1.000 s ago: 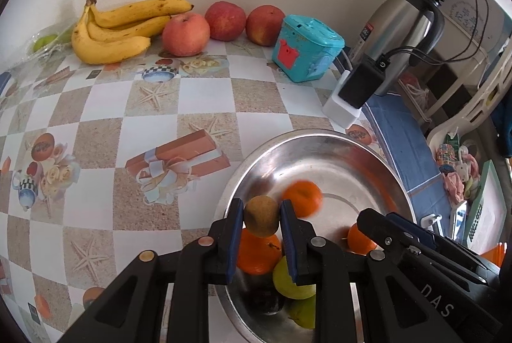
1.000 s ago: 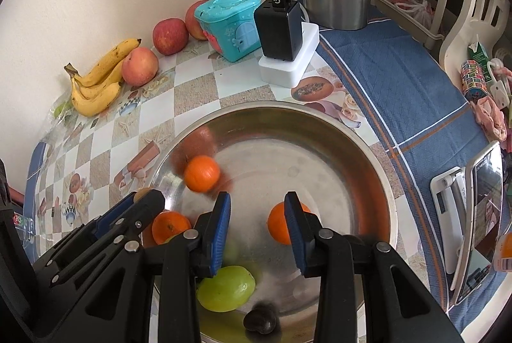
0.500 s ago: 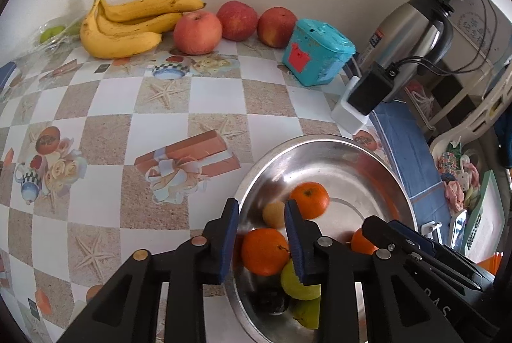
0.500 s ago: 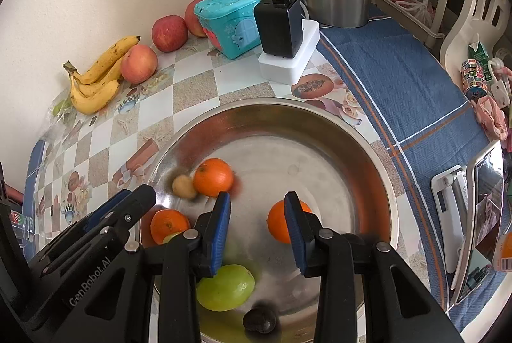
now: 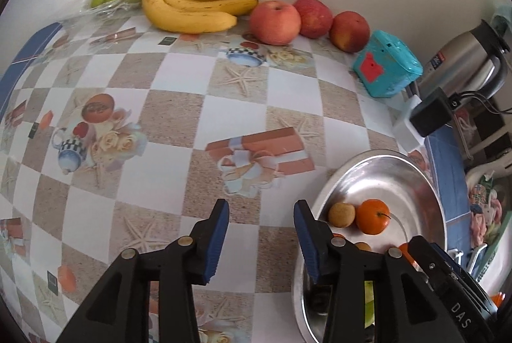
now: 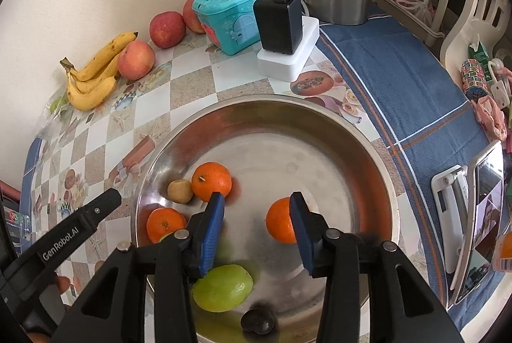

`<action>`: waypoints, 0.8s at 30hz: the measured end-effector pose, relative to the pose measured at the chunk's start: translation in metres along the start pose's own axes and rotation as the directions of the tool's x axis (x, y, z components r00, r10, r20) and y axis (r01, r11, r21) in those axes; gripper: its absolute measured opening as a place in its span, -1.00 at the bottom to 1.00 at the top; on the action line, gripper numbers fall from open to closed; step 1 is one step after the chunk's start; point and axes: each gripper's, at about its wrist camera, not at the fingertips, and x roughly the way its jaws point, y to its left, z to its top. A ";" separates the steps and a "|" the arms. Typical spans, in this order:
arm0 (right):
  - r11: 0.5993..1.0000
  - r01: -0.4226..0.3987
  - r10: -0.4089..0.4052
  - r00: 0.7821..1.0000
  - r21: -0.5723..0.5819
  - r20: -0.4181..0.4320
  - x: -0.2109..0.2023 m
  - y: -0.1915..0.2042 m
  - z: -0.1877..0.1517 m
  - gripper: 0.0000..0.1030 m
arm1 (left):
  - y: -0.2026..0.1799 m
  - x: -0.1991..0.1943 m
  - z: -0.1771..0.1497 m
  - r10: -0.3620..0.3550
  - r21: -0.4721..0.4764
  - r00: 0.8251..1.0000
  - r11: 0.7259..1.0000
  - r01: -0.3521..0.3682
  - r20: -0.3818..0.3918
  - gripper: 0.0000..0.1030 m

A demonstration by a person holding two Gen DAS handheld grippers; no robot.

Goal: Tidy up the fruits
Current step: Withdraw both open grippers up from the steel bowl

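Since the small brown fruit (image 5: pixel 341 214) already lay in the metal bowl (image 5: pixel 412 170) beside them, the left tongs (image 5: pixel 260 235) were spreading empty over the tablecloth (image 5: pixel 179 106), while the right tongs (image 6: pixel 256 226), also widening with nothing pinched, hovered above the bowl's oranges (image 6: pixel 211 181).

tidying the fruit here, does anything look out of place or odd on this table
Mostly no. Fruit sits in the steel bowl, none spilled. One oddity: a dark, shrivelled-looking fruit lies at the bowl's near edge beside the green fruit, possibly spoiled. Bananas and apples remain by the wall.
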 end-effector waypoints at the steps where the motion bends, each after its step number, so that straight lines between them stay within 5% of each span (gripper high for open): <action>1: 1.000 0.000 0.000 1.000 -0.002 -0.001 0.000 0.000 0.000 -0.16 | 0.001 0.000 0.000 0.005 -0.002 1.000 1.000 -0.005 -0.002 -0.04; 4: 1.000 0.004 -0.004 1.000 -0.005 -0.001 0.000 0.000 0.000 -0.15 | 0.002 -0.001 0.001 0.030 -0.005 1.000 1.000 -0.030 0.003 0.32; 7: 1.000 0.013 -0.013 1.000 -0.010 0.004 0.000 0.001 0.000 0.22 | 0.005 -0.001 0.003 0.072 -0.008 0.997 0.997 -0.072 0.011 0.67; 11: 1.000 0.004 -0.003 1.000 -0.014 0.015 -0.001 0.003 0.001 0.31 | 0.009 0.001 0.005 0.113 -0.011 0.993 0.994 -0.113 0.014 0.93; 19: 0.999 0.033 -0.032 0.999 -0.038 0.025 0.000 0.005 0.002 0.61 | 0.011 0.004 0.004 0.166 0.011 0.986 0.986 -0.166 0.023 1.00; 24: 0.998 0.044 -0.042 0.998 -0.050 0.038 -0.001 0.005 0.002 0.62 | 0.013 0.005 0.004 0.178 0.016 0.984 0.984 -0.178 0.023 1.00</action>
